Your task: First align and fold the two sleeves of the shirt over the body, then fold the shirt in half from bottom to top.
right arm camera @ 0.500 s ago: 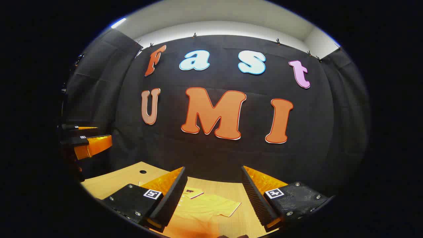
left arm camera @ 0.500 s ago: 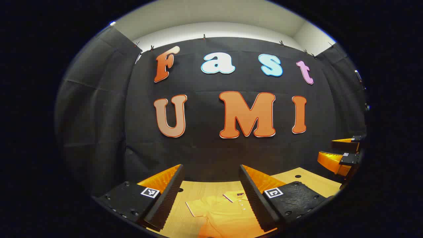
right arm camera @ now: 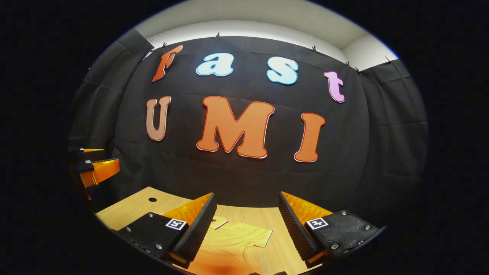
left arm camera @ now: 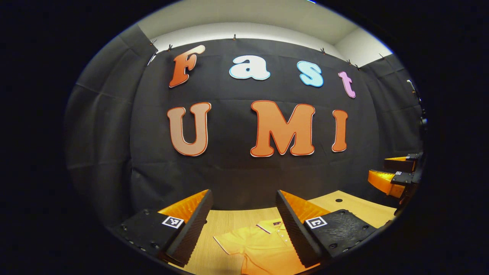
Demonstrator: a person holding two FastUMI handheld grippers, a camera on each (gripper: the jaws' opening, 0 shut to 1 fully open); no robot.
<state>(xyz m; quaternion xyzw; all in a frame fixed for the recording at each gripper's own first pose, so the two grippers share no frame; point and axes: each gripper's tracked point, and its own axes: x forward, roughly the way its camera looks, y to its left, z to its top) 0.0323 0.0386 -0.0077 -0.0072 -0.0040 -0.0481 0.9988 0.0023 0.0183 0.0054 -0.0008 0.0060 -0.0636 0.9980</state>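
A yellow polo shirt [left arm camera: 259, 248] lies flat on the wooden table [left arm camera: 355, 208], collar toward the far wall, one short sleeve spread out to the left. In the right gripper view the same shirt [right arm camera: 233, 244] shows its other sleeve spread to the right. My left gripper [left arm camera: 244, 225] hovers open above the shirt, fingers wide apart, holding nothing. My right gripper [right arm camera: 246, 227] is likewise open and held above the shirt. The right gripper [left arm camera: 393, 175] appears at the right edge of the left gripper view, the left gripper [right arm camera: 93, 168] at the left edge of the right gripper view.
The wooden table [right arm camera: 126, 208] has a small round hole [right arm camera: 152, 199] near its back edge. Black cloth walls close in the booth behind and on both sides, close to the table's far edge.
Both grippers have tilted or shifted slightly, so the wall sits a little higher and more to the left in each view. The shirt lies as before and both grippers stay open.
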